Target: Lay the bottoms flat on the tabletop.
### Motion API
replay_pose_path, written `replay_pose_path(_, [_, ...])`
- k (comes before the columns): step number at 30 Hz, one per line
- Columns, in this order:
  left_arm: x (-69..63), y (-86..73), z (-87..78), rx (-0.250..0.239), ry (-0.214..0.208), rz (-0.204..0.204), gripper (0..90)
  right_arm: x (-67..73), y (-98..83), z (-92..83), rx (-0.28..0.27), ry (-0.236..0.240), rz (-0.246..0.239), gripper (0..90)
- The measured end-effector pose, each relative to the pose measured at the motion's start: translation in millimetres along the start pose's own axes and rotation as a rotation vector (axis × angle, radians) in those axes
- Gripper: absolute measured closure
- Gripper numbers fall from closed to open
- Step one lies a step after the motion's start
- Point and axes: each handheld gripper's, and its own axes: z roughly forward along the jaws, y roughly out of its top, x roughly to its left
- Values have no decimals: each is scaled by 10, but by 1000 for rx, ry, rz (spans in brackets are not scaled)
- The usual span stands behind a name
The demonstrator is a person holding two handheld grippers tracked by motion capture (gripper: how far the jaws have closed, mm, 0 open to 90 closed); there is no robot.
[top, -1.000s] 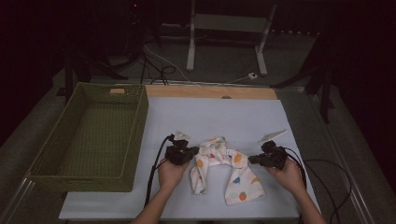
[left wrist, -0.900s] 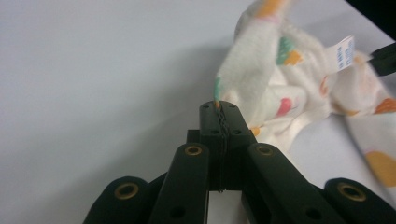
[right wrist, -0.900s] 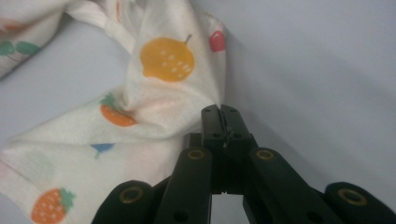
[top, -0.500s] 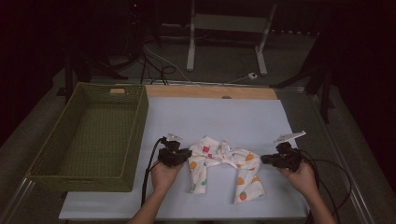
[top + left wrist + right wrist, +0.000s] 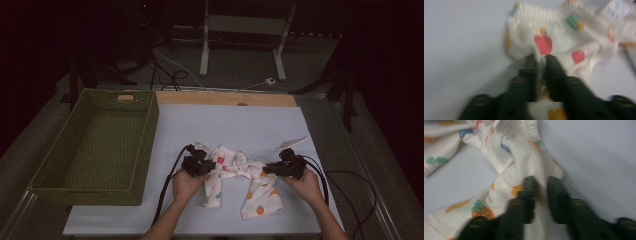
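high view | both hands low (palms down) | left claw (image 5: pixel 207 168), right claw (image 5: pixel 267 170) pinch garment (image 5: pixel 240 172)

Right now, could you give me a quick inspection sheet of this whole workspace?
Surface: pale sheet over the table, a wooden strip along its far edge.
Job's things: small fruit-print garment, crumpled, near the front edge.
Clutter: woven green basket at the left, nothing seen inside.
Grippers: left tool and right tool each pinch the cloth at opposite ends.
Cables: one black cable trails from each tool.
Surroundings: dark room, metal stand and floor wires behind.
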Motion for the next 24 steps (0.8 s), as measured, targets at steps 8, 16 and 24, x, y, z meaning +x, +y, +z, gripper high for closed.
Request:
replay_pose_path(8, [-41,-223,-190,22,-62,-15,889,133,-223,-103,32,38,-30,873])
replay_pose_path(16, [6,12,-265,-56,-57,-2,704,11,-79,-288,-84,29,22,698])
replay_pose_path(24, [26,203,-14,-68,-38,2,699,-82,12,-57,-70,3,56,730])
